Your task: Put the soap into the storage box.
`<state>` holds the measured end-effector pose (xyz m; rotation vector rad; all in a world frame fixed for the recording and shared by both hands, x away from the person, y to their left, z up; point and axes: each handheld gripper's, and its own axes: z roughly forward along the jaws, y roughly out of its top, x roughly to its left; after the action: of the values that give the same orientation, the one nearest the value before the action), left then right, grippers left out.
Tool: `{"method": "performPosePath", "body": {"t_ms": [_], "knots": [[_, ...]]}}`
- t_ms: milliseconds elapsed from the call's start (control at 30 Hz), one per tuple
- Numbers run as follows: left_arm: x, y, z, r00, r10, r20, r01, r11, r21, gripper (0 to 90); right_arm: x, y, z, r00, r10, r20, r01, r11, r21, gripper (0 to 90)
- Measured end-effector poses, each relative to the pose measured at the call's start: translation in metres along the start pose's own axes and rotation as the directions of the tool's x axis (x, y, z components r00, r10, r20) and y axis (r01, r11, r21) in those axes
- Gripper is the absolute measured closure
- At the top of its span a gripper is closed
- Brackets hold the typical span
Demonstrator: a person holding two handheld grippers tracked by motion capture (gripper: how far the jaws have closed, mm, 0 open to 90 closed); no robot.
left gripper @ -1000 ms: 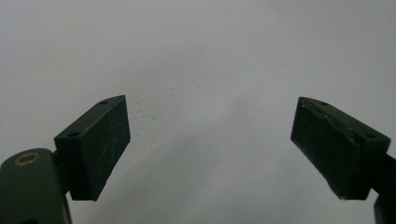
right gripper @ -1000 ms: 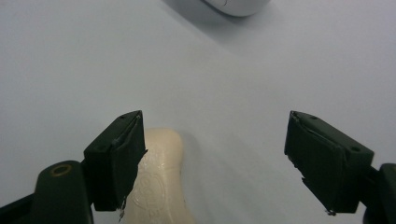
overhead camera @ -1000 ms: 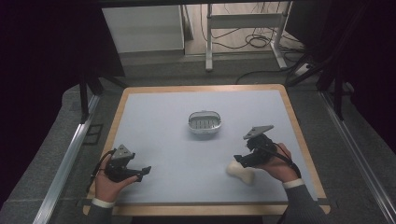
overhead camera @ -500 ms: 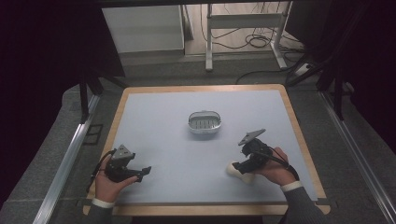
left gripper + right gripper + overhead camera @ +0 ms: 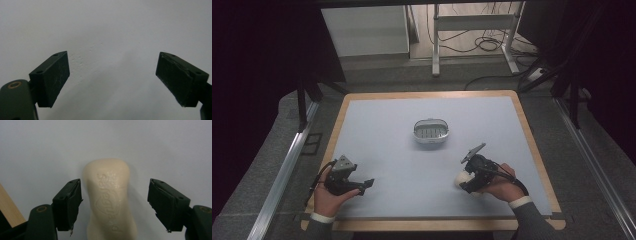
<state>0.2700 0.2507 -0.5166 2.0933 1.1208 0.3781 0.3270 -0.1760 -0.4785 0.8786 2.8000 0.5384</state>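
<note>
Soap bar (image 5: 110, 200) lies lower right of the high view on the table (image 5: 402, 125), between right gripper (image 5: 115, 205) jaws, which have been closing, pads not touching yet. Left gripper (image 5: 112, 75) jaws released, idle. Lift and transfer to soap dish (image 5: 431, 131) remain.

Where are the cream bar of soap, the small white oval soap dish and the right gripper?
cream bar of soap (image 5: 110, 200), right gripper view, embossed top face
small white oval soap dish (image 5: 430, 140), high view, near rim
right gripper (image 5: 115, 205), right gripper view, midway between fingertips

Dim, dark surroundings around an evenly lit table (image 5: 377, 125), soft shadows, slight blur in the close views
</note>
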Motion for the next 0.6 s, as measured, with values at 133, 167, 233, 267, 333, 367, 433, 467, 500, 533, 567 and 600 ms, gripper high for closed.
{"method": "performPosePath", "body": {"t_ms": [133, 167, 233, 267, 333, 367, 433, 467, 500, 533, 567, 600], "knots": [[0.000, 0.000, 0.000, 1.0000, 0.000, 0.000, 0.000, 1.0000, 0.000, 12.3, 0.003, -0.001, 0.004, 0.9999, -0.010, -0.002, 0.010, 0.999, 0.035, 30.0], [0.000, 0.000, 0.000, 1.0000, 0.000, 0.001, 0.000, 1.0000, 0.002, 12.3, 0.003, -0.001, 0.006, 0.9999, -0.012, 0.002, 0.012, 0.999, 0.045, 30.8], [-0.001, 0.000, 0.001, 1.0000, -0.002, 0.001, 0.002, 1.0000, 0.003, 12.3, 0.004, -0.002, 0.009, 0.9999, -0.010, 0.002, 0.010, 0.998, 0.068, 32.1], [-0.001, 0.000, 0.001, 1.0000, -0.003, 0.001, 0.002, 1.0000, 0.004, 12.3, 0.004, -0.002, 0.010, 0.9999, -0.013, 0.003, 0.013, 0.997, 0.072, 32.8], [-0.001, 0.000, 0.001, 1.0000, -0.002, 0.000, 0.002, 1.0000, 0.004, 12.3, 0.005, -0.002, 0.013, 0.9999, -0.009, 0.008, 0.008, 0.996, 0.094, 34.1], [-0.001, 0.000, 0.001, 1.0000, -0.003, 0.000, 0.003, 1.0000, 0.004, 12.3, 0.005, -0.002, 0.013, 0.9999, -0.009, 0.008, 0.008, 0.996, 0.094, 34.1], [-0.001, 0.000, 0.001, 1.0000, -0.002, 0.000, 0.002, 1.0000, 0.005, 12.3, 0.006, -0.001, 0.014, 0.9998, -0.014, 0.011, 0.013, 0.994, 0.112, 37.3], [-0.001, 0.000, 0.002, 1.0000, -0.001, 0.000, 0.001, 1.0000, 0.007, 12.3, 0.006, -0.001, 0.015, 0.9998, -0.018, 0.012, 0.016, 0.993, 0.115, 38.6], [-0.001, 0.000, 0.002, 1.0000, 0.001, -0.001, -0.001, 1.0000, 0.007, 12.3, 0.006, 0.000, 0.016, 0.9997, -0.018, 0.014, 0.016, 0.992, 0.126, 40.6], [-0.001, 0.000, 0.002, 1.0000, 0.005, 0.000, -0.005, 1.0000, 0.007, 12.3, 0.007, 0.000, 0.017, 0.9995, -0.022, 0.022, 0.019, 0.988, 0.151, 44.2], [-0.001, 0.000, 0.002, 1.0000, 0.005, 0.000, -0.005, 1.0000, 0.007, 12.3, 0.007, 0.000, 0.017, 0.9995, -0.022, 0.022, 0.019, 0.988, 0.151, 44.2], [-0.001, 0.000, 0.002, 1.0000, 0.001, 0.000, -0.001, 1.0000, 0.007, 12.2, 0.008, 0.000, 0.018, 0.9993, -0.029, 0.023, 0.025, 0.987, 0.159, 45.7]]}}
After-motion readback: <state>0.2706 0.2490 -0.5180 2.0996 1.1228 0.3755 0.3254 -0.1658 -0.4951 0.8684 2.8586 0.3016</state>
